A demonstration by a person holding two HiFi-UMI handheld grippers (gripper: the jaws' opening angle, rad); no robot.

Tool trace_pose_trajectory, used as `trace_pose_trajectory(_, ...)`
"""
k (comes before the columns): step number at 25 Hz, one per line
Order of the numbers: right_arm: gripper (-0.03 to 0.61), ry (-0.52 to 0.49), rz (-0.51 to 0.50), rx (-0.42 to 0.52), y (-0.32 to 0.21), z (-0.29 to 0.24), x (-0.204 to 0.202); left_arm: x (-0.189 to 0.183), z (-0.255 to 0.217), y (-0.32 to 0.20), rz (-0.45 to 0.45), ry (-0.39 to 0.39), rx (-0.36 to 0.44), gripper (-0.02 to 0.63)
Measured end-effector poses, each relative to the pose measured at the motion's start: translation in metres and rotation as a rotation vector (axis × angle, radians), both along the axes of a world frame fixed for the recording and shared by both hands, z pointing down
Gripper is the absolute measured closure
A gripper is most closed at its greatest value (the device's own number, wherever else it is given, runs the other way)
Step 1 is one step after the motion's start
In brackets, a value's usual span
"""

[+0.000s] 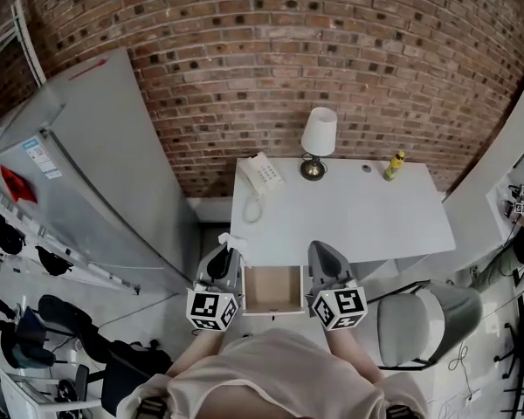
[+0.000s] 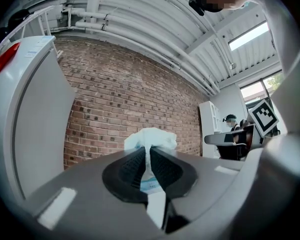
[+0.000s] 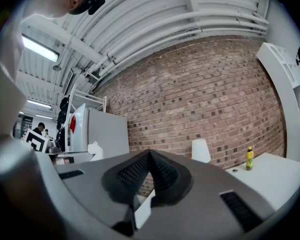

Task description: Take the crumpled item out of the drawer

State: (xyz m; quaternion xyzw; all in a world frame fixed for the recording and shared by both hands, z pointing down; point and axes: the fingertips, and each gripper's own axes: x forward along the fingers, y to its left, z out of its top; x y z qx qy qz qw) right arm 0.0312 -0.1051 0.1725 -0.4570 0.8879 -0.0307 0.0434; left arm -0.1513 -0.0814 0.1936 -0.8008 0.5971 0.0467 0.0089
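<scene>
The jaws of the left gripper (image 2: 149,154) are pinched on a wad of crumpled paper (image 2: 151,140). The ribbed pads grip its narrow lower part, and the loose white top fans out above the tips. Gripping low down probably stops so light and springy a thing from slipping out. The jaws of the right gripper (image 3: 149,156) are pressed together with nothing between them. That gripper seems to have no part in the carrying and is simply kept out of the way.

In the head view both grippers point level and away from the person, one on each side of the open drawer (image 1: 273,291). The left gripper is at the drawer's left wall and the right gripper at its right. The paper is already clear of the drawer, sticking up from the left gripper's tips at the front left corner of the bench (image 1: 349,221). What shows of the drawer's inside looks bare, so the taking out appears to be done. What remains is likely finding a place to put the wad down.

Further out, the white bench carries a telephone (image 1: 260,177) at its left end, a small lamp (image 1: 318,140) at the back and a yellow bottle (image 1: 394,164) towards the right. Its near part is bare, which would suit a set-down. A brick wall (image 1: 288,59) stands behind the bench, a grey cabinet (image 1: 96,173) to its left and a chair (image 1: 428,321) to its right.
</scene>
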Motion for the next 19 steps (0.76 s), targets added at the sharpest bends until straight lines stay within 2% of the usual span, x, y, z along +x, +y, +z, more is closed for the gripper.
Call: trace_pose_trajectory(19,0.574,0.008,0.002,-0.012,-0.0047,0.0043,-0.0056,-0.0027,-0.0001,-0.0028,0.015,0.002,-0.013,0.578)
